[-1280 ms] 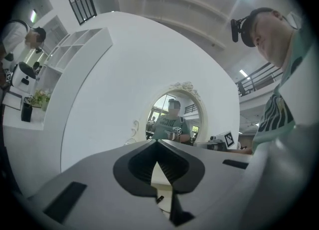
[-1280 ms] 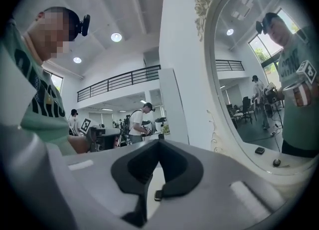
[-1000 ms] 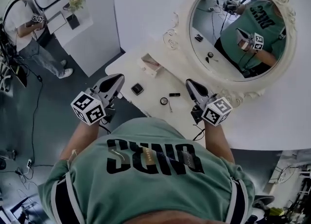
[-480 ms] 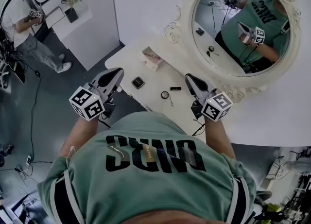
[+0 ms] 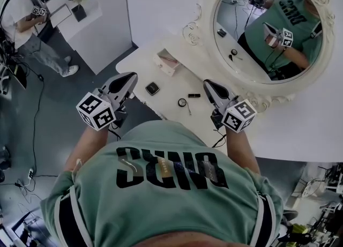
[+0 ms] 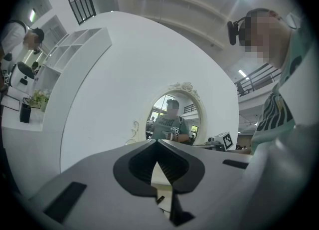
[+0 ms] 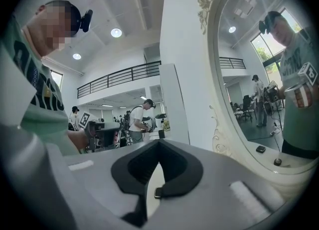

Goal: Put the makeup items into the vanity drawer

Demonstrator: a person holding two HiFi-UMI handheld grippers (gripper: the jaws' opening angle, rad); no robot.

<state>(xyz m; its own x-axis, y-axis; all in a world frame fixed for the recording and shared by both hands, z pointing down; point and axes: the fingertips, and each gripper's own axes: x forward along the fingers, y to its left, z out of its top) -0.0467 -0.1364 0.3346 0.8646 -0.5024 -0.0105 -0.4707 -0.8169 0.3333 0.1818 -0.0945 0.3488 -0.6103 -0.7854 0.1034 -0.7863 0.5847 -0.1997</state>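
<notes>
On the white vanity top (image 5: 144, 64) lie a square black compact (image 5: 153, 88), a round compact (image 5: 182, 102), a short black lipstick (image 5: 194, 96), a thin pencil (image 5: 188, 109) and a pale pink box (image 5: 168, 62). My left gripper (image 5: 130, 77) hangs shut and empty over the table's front left edge, just left of the square compact. Just right of the lipstick, my right gripper (image 5: 207, 84) is shut and empty too. In the left gripper view the jaws (image 6: 158, 143) meet at their tips. The right gripper view shows the same (image 7: 159, 141). No open drawer shows.
A large oval mirror (image 5: 268, 26) in an ornate white frame stands behind the items and reflects me. A white cabinet (image 5: 102, 21) stands left of the vanity. Another person (image 5: 27, 21) stands at the far left. Cables (image 5: 35, 128) run over the grey floor.
Both grippers have stayed shut and drifted only slightly, the right one a little toward the lipstick. The items on the vanity have not moved.
</notes>
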